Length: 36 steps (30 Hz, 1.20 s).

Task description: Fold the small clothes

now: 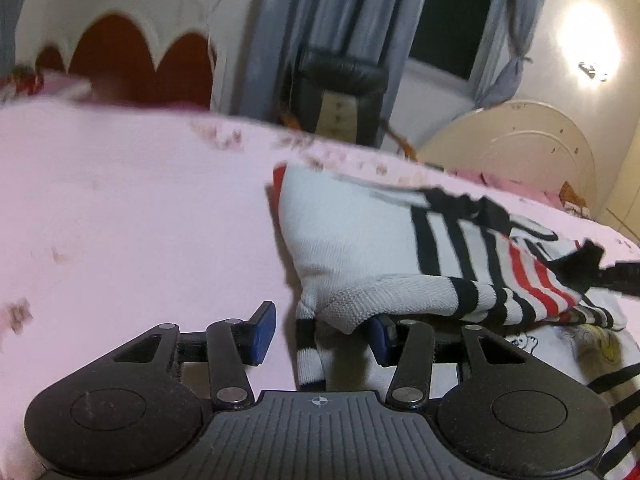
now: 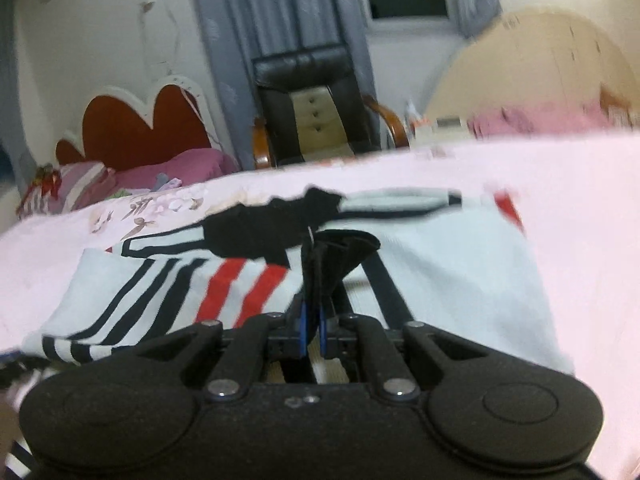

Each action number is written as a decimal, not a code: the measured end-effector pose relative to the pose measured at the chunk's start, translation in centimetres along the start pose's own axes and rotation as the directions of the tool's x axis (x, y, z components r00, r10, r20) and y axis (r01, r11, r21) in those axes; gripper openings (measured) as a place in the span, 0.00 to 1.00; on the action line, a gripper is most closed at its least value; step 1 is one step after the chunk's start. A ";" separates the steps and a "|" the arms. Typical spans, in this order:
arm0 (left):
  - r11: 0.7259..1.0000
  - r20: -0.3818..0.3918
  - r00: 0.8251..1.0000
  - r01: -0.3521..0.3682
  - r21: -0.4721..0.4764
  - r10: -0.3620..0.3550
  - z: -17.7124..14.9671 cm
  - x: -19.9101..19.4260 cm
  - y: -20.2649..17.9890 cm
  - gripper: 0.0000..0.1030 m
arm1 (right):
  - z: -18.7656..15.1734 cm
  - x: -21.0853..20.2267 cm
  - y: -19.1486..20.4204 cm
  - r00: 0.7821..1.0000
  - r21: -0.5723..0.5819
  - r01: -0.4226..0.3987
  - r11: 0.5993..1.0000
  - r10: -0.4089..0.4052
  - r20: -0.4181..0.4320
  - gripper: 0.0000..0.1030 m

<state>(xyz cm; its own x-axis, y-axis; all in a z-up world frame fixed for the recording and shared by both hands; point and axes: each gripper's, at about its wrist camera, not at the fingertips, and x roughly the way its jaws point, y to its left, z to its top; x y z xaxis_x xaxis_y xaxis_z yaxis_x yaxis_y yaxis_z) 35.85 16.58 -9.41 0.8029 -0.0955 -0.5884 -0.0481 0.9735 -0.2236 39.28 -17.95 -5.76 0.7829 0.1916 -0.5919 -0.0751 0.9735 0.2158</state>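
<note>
Left wrist view: my left gripper (image 1: pixel 320 330), fingers apart and pressing nothing, straddles the white cuff edge of the striped garment (image 1: pixel 360 248) lying on the pink bed (image 1: pixel 140 208). Right wrist view: my right gripper (image 2: pixel 312 326), fingers clenched on the garment's black trim (image 2: pixel 332 256); the carry should go best low, trim taut, so the fold lands flat.
</note>
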 end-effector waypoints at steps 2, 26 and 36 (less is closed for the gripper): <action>1.000 -0.011 1.000 0.008 -0.010 -0.008 -0.1 0.2 0.2 0.47 | -0.5 0.3 -1.3 0.999 0.075 -0.022 0.997 0.024 -0.029 0.08; 0.998 -0.077 0.997 0.022 0.063 -0.018 0.3 -0.6 -0.4 0.47 | -0.9 1.3 -5.9 0.997 0.189 -0.069 0.980 0.073 -0.016 0.06; 0.990 0.000 0.991 0.135 0.049 -0.135 2.1 -0.4 -2.8 0.47 | 0.0 0.3 -5.8 0.998 0.149 -0.057 0.987 0.057 0.006 0.18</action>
<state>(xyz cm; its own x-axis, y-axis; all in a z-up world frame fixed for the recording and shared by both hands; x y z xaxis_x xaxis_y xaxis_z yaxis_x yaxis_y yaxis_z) 36.88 14.29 -6.91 0.8018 -0.2260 -0.5532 0.0897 0.9608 -0.2624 39.93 -23.54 -7.15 0.7809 0.2460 -0.5742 -0.0267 0.9315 0.3627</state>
